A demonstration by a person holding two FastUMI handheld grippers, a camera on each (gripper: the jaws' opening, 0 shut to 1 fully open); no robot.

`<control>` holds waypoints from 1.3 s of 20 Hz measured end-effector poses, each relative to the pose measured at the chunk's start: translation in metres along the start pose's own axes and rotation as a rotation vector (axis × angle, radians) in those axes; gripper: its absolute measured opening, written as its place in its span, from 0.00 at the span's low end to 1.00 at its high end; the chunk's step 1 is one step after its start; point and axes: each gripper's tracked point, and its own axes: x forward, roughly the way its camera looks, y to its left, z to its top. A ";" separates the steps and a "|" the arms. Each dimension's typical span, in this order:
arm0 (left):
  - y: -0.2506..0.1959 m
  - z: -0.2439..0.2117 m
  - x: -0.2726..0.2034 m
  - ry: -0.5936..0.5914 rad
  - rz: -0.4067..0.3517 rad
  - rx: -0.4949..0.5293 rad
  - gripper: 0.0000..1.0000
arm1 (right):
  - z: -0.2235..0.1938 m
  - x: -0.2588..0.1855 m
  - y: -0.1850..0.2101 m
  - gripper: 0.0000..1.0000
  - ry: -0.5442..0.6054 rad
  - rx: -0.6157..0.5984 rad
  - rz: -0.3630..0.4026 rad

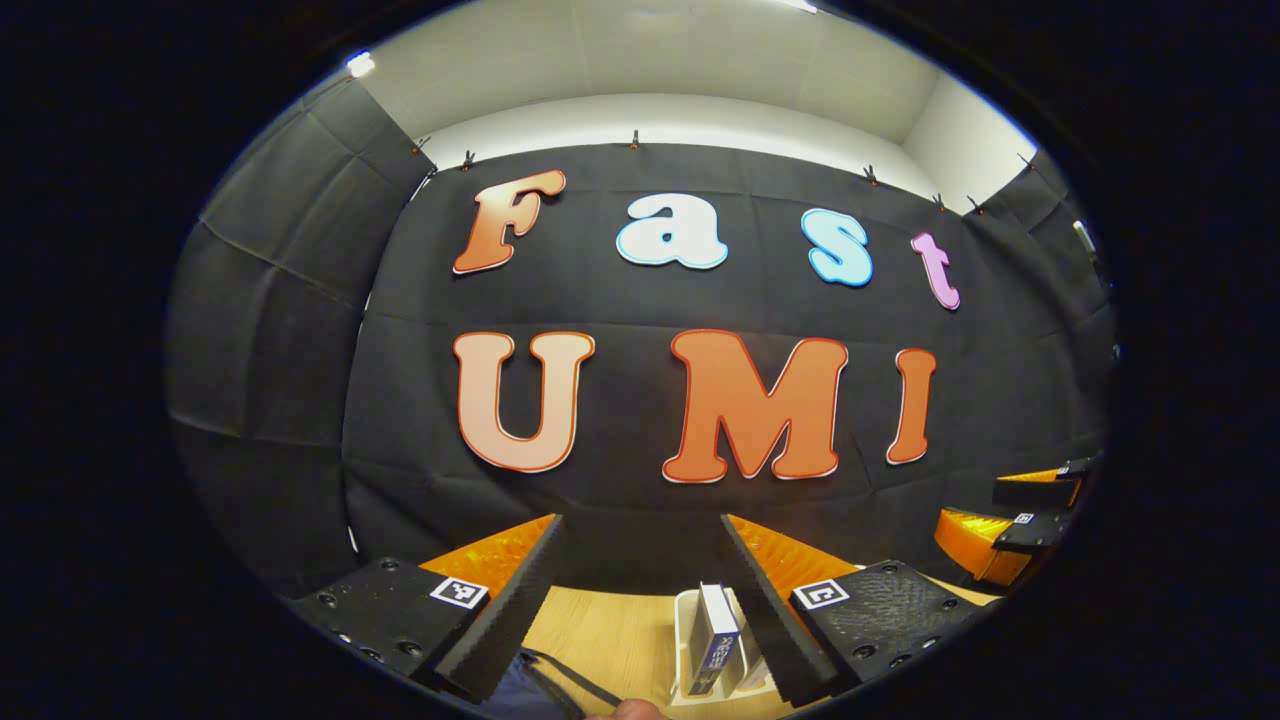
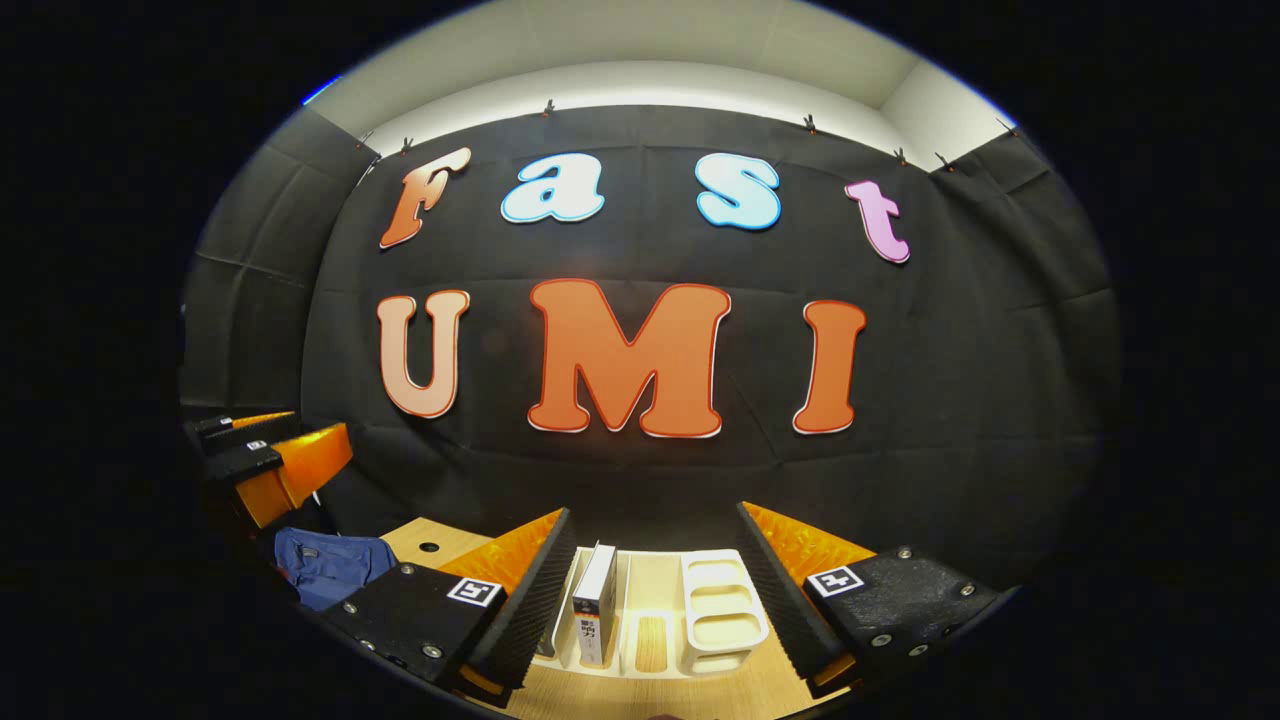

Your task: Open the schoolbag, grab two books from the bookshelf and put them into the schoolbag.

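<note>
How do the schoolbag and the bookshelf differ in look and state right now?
The schoolbag is dark blue, soft and crumpled on the table; the bookshelf is white, rigid and divided into slots. The bookshelf holds an upright book, while no book is seen in the schoolbag. The bookshelf sits between the right gripper's fingers; the schoolbag lies off to their left. Both rest on the wooden table.

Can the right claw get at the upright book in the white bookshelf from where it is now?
Probably yes. The right claw is open, with the book standing upright in the bookshelf between and beyond its fingers; nothing visible blocks the way.
</note>
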 end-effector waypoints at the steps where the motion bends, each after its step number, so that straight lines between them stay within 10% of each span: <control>1: 0.000 -0.009 -0.002 0.022 -0.007 0.023 0.94 | -0.003 0.000 -0.001 0.95 0.008 0.011 -0.001; 26: 0.062 -0.297 -0.128 0.685 0.012 0.831 0.94 | -0.068 0.025 -0.070 0.95 0.098 -0.046 -0.043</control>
